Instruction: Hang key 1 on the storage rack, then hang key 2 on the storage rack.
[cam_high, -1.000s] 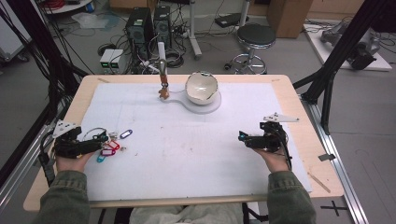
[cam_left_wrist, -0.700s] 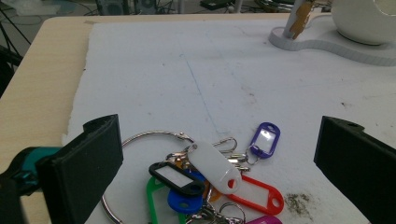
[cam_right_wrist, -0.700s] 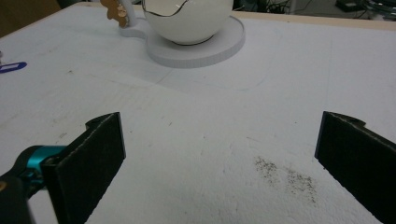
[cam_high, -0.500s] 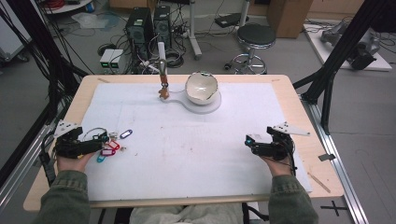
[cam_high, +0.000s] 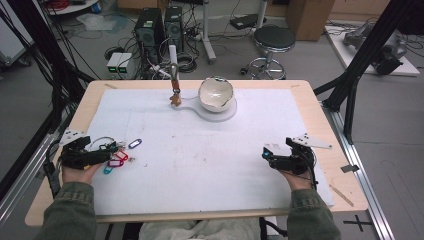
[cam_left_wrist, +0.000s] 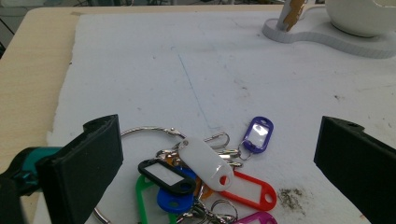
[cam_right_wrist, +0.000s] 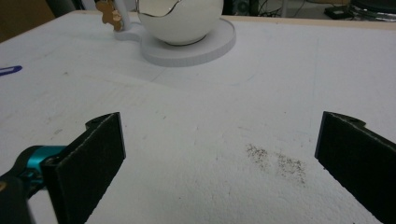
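The left gripper (cam_high: 102, 156) sits at the near left of the surface (cam_high: 210, 150) with its jaws spread wide, and they grip nothing. In the left gripper view the bunch of key tags (cam_left_wrist: 205, 179) lies flat on the white mat between the two jaws and touches neither. A white tag (cam_left_wrist: 205, 161) lies on top of the bunch, beside a black one (cam_left_wrist: 166, 175), a red one (cam_left_wrist: 247, 190) and a small purple one (cam_left_wrist: 258, 134) that points away. The large metal ring (cam_left_wrist: 149, 132) curves close to the left jaw.

Across the last second this gripper has hardly moved, and the bunch lies where it did. The right gripper (cam_high: 270, 157) has changed: it has slid outward and back toward the near right edge, farther from the middle of the mat. Its jaws are also wide apart and empty, with only bare, lightly soiled mat between them in the right gripper view.

The white bowl (cam_high: 216, 93) stands on its flat white base (cam_high: 220, 111) at the far side, with a small brown figure (cam_high: 175, 97) on a post beside it, well apart from both grippers.

The right hand's retreat suggests that the left will act alone. The work looks to be at its start, with the grasp on the key tags not yet made. Closing the jaws there would probably catch the ring or a loose tag, so the bunch may dangle and swing once lifted.
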